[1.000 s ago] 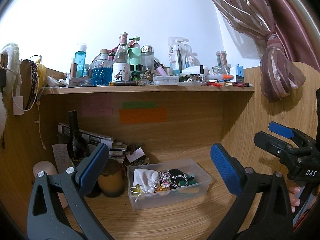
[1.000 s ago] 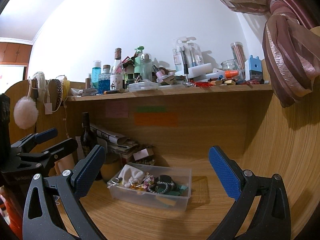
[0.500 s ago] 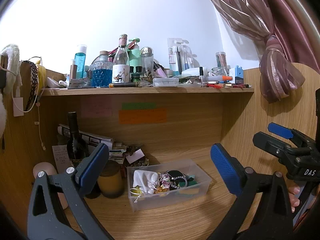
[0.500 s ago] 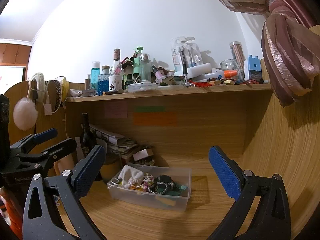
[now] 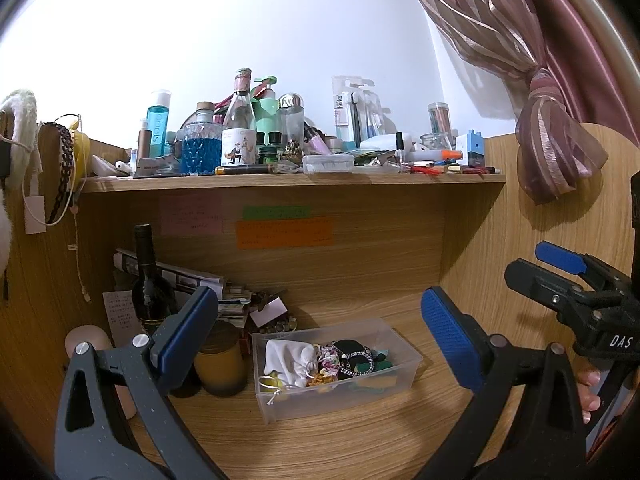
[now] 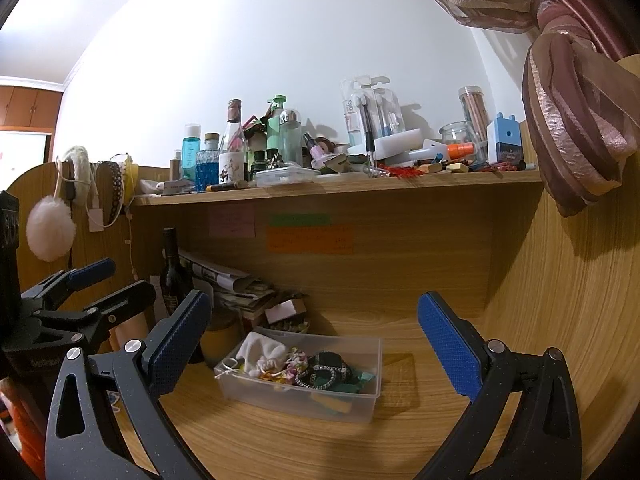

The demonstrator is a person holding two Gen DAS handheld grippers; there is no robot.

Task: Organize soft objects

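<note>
Both views sitting as before, nothing shifting | left gripper point(image 5: 316, 332), right gripper point(image 6: 312, 336) hovering wide open, empty | clear bin point(image 5: 400, 376) on table point(image 5: 340, 440) holding white pouch point(image 5: 290, 360), scrunchies point(image 5: 352, 354)

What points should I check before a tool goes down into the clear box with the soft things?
1. Left tool open, holding nothing: ok.
2. Right tool open, holding nothing: ok.
3. Clear box has no lid, contents can be reached from above: ok.
4. White cloth pouch lies on top at the left end of the box, not covered: ok.
5. Hair ties separate from each other: not ok, they lie in a tangled heap.
6. Space beside the box: not ok on its left, where an amber jar and a dark bottle stand near.
</note>
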